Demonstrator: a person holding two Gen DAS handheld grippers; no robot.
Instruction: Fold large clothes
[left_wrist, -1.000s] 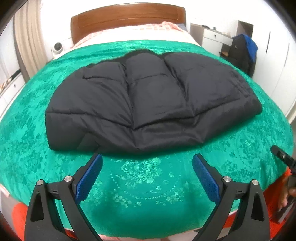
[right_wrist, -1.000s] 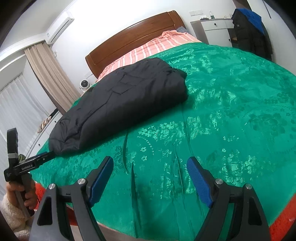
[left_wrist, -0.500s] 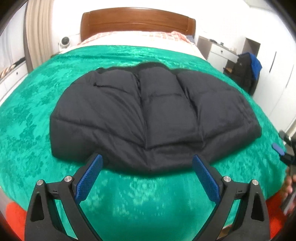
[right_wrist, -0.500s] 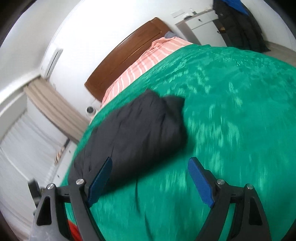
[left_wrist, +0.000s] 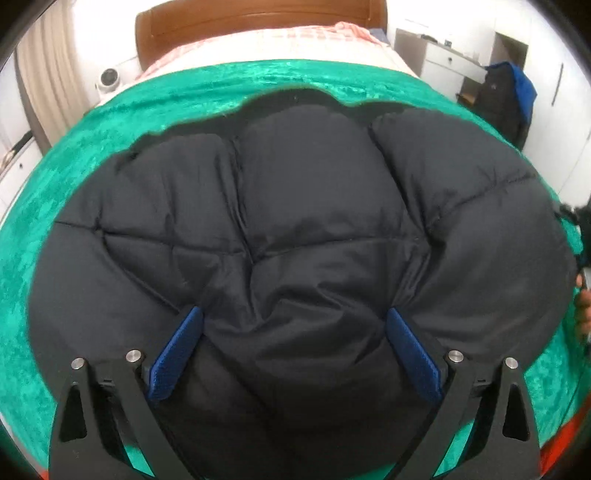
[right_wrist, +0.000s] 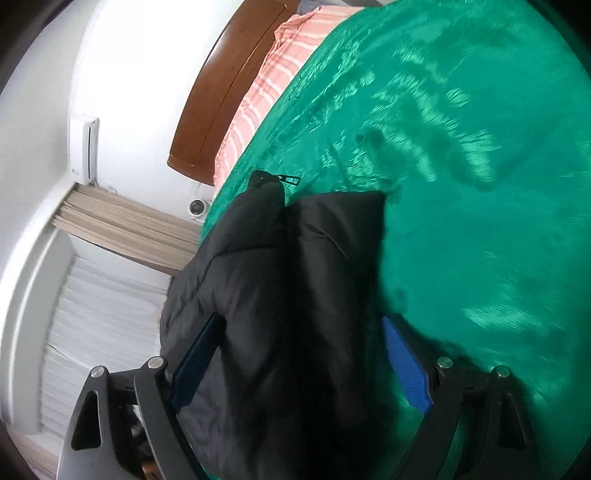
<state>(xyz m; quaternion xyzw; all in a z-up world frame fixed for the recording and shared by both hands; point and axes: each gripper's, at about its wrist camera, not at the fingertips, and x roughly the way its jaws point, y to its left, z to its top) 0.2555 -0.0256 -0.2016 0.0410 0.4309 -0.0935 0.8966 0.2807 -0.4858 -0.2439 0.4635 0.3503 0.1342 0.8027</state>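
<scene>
With both jaws spread around the puffy black quilted jacket (left_wrist: 314, 229), our left gripper (left_wrist: 295, 343) and right gripper (right_wrist: 299, 354) straddle its edge — unclosed, readying another fold.

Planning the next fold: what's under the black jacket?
The black puffer jacket lies on the green bedspread, which shows all around it. Whatever lies beneath the jacket itself is covered and can't be seen.

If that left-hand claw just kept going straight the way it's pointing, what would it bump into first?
The black puffer jacket. The left gripper is open, its blue pads already straddling the jacket's near edge, so it would probably push straight into the padding. Depth is hard to judge.
</scene>
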